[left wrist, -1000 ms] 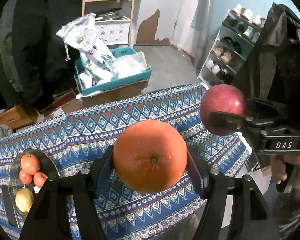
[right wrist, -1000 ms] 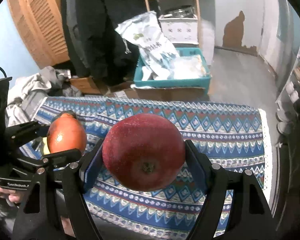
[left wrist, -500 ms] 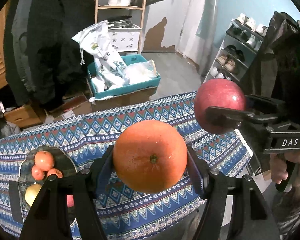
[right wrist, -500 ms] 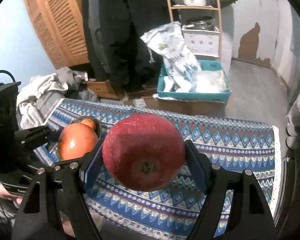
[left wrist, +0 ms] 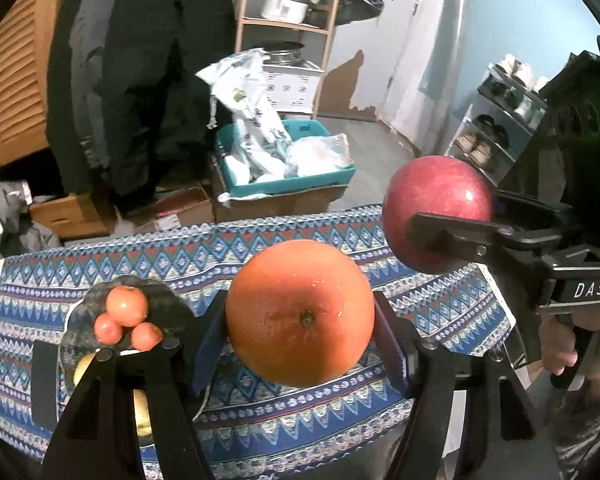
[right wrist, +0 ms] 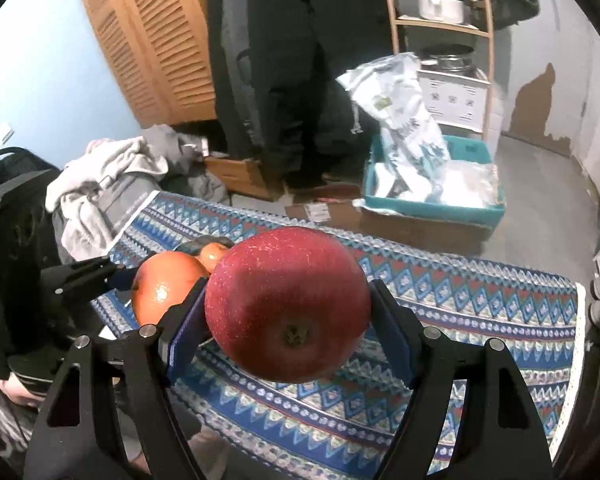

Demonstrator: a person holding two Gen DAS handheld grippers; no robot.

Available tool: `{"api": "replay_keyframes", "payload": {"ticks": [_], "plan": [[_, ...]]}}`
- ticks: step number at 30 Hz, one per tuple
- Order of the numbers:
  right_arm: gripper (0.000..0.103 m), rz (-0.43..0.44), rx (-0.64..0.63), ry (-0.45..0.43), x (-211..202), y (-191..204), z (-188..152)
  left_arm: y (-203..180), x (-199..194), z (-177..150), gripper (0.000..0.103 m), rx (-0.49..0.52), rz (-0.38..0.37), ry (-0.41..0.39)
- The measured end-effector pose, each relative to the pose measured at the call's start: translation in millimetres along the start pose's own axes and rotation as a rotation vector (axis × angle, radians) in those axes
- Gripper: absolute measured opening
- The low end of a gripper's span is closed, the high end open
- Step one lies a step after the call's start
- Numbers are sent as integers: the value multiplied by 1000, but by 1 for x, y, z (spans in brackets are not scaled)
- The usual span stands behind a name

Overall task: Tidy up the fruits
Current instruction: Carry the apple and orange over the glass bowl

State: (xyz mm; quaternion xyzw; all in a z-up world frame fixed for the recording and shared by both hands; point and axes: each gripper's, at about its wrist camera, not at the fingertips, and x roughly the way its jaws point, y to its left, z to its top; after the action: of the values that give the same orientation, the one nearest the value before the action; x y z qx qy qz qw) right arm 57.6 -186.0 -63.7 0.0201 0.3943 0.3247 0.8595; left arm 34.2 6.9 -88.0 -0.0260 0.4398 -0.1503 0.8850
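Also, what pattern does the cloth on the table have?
The cloth has bands of blue, red and white diamonds and zigzags, clearest in the right wrist view.

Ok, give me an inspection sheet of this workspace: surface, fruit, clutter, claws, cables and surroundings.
Surface: patterned blue cloth covers the table.
Job's things: orange in the left claw; red apple in the right claw; dark plate on the cloth holds three small orange-red fruits and a yellow one, mostly hidden.
Clutter: nothing else seen on the cloth.
Claws: both shut on fruit, held above the table.
Cables: nothing seen.
Surroundings: teal crate of bags on cardboard boxes, wooden shelf with pots, shoe rack, grey clothes pile, louvred doors.
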Motion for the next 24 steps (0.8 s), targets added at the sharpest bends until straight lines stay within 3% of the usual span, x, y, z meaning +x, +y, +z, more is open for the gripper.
{"api": "replay_keyframes", "payload": {"ticks": [12, 24], "plan": [[77, 68, -27, 53, 41, 38, 15, 56, -11, -11, 70, -108, 47, -6], [77, 139, 1, 161, 114, 64, 21, 131, 1, -29, 70, -257, 100, 39]]}}
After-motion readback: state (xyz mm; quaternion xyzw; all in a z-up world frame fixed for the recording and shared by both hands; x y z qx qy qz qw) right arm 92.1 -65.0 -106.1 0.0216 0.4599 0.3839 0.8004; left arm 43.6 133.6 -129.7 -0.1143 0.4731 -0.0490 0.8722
